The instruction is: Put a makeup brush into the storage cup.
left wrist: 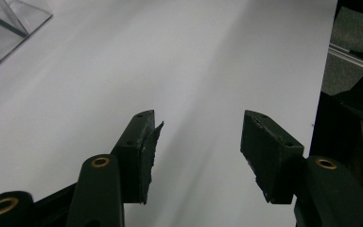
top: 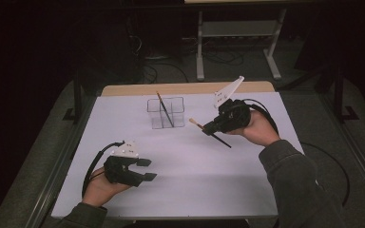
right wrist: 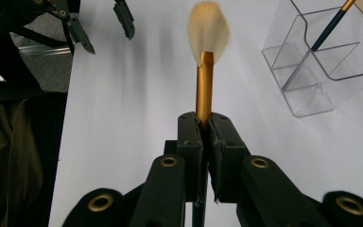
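High view: right gripper (top: pixel 210 127) clamps a brush (top: pixel 209 131) just short of the clear holder (top: pixel 166 113), likely to drop it in | left gripper view: left gripper (left wrist: pixel 198 137) wide, empty | right gripper view: jaws pinch ferrule, bristles ahead.

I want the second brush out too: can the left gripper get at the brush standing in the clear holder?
Probably yes. The left gripper is open and holds nothing, and bare table lies between it and the clear holder, whose brush sticks out above the rim.
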Demonstrator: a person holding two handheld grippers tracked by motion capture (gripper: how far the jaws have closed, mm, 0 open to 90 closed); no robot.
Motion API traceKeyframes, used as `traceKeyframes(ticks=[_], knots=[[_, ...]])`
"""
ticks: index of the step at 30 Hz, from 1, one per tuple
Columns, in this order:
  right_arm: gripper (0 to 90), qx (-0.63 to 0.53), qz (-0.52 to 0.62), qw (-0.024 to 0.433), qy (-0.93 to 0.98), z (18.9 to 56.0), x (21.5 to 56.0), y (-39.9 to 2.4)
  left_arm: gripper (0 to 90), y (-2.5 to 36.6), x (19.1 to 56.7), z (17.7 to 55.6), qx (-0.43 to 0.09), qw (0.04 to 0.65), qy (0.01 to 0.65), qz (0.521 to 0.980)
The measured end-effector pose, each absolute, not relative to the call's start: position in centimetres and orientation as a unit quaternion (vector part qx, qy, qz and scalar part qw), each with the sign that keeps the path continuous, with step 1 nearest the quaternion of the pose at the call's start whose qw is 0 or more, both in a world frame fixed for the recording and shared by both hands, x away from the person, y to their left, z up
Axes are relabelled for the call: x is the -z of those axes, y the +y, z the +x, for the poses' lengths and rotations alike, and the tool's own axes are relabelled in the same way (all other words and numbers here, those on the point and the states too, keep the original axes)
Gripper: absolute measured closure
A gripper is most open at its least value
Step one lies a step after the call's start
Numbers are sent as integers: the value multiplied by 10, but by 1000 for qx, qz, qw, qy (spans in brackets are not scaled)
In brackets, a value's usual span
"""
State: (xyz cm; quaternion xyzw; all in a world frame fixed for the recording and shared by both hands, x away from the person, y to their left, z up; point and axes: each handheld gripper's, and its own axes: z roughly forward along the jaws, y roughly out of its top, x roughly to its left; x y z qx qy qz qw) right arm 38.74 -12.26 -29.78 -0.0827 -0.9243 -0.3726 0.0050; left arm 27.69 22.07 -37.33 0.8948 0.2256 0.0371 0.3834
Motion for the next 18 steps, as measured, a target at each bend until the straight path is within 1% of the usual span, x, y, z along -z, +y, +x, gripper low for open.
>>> traceKeyframes(ticks=[18], knots=[[830,380,-90,-8,-920,410,294,-111,415,236,386,275,-51,391,246,885]])
